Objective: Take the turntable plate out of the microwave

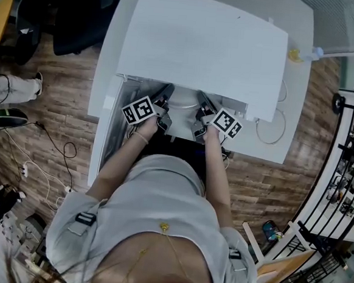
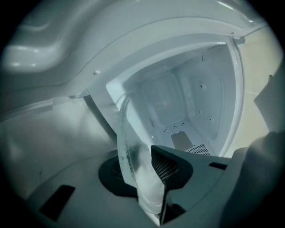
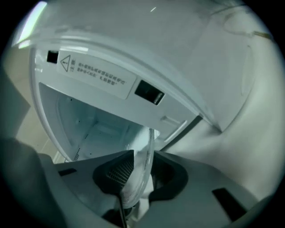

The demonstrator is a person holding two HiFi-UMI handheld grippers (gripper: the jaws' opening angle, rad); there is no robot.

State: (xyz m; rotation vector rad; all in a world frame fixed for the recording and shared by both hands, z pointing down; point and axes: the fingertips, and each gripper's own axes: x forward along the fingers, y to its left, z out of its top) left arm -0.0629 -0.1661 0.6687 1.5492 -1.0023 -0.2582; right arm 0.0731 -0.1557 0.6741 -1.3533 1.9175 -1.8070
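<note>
While the person stands square to the white microwave (image 1: pixel 202 48) on its white table (image 1: pixel 288 128), the head view shows both tools reaching into the open front. The left gripper (image 1: pixel 164 98) and the right gripper (image 1: pixel 202 103) sit on opposite sides of the turntable plate (image 1: pixel 182 100), a pale disc lying between their tips right at the mouth of the oven. The door (image 1: pixel 107 126) hangs open on the person's left. Neither hand looks nearer than the other; the plate spans the gap between them, so it will probably have to come straight back toward the person with both hands moving together.

Seen from the left gripper view, the jaws are drawn in on the glass rim of the plate (image 2: pixel 129 142), which runs edge-on between the two dark ribbed pads (image 2: pixel 164 167) and on ahead of them. Beyond it lies the bare cavity (image 2: pixel 196 98), with the open door filling the left of the picture.

Seen from the right gripper view, it is the mirror of that: the jaws are narrowed onto the opposite rim (image 3: pixel 144 151), the glass pinched between pads (image 3: pixel 118 171), the cavity (image 3: pixel 89 124) ahead and to the left under a warning label (image 3: pixel 95 73). Whether the plate has cleared the cavity floor, I cannot tell.
</note>
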